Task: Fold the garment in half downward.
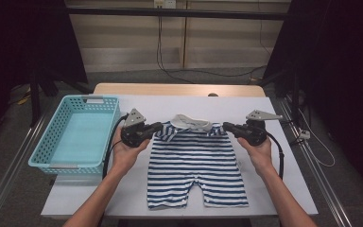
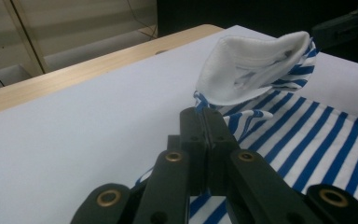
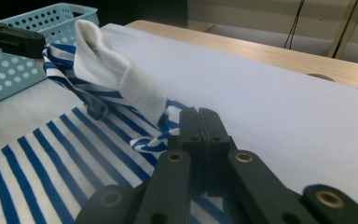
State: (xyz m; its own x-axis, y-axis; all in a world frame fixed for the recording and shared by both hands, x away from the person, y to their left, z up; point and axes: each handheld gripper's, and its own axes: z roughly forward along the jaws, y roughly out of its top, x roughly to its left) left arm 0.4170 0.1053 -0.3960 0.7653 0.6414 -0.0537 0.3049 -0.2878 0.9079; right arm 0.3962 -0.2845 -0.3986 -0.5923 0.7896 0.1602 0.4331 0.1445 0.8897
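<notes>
You have one garment on the table, a blue-and-white striped romper [image 1: 196, 165] with a white collar [image 1: 194, 122], two short sleeves and two short legs. It lies flat on the white table cover [image 1: 132, 189], legs toward you, collar toward the far edge, roughly in the middle of the cover.

You hold two grippers, one in each hand. Your left gripper [image 1: 159, 126] comes in from the left and has its jaws pressed together on the romper's left shoulder, just beside the collar; in the left gripper view the two black jaws meet with a pinch of striped cloth [image 2: 200, 100] sticking out at their tip, and the collar stands up just beyond. Your right gripper [image 1: 227, 126] comes in from the right and is clamped the same way on the right shoulder; in the right gripper view its jaws are closed with a fold of striped fabric [image 3: 149, 142] caught at their side. Between the two grips the collar is raised off the cover while the body and legs rest flat.

One light-blue perforated basket [image 1: 75, 137] stands at the table's left side, near your left hand [image 1: 125, 153] and apart from the romper. Your right hand [image 1: 257, 151] sits near the table's right edge.
</notes>
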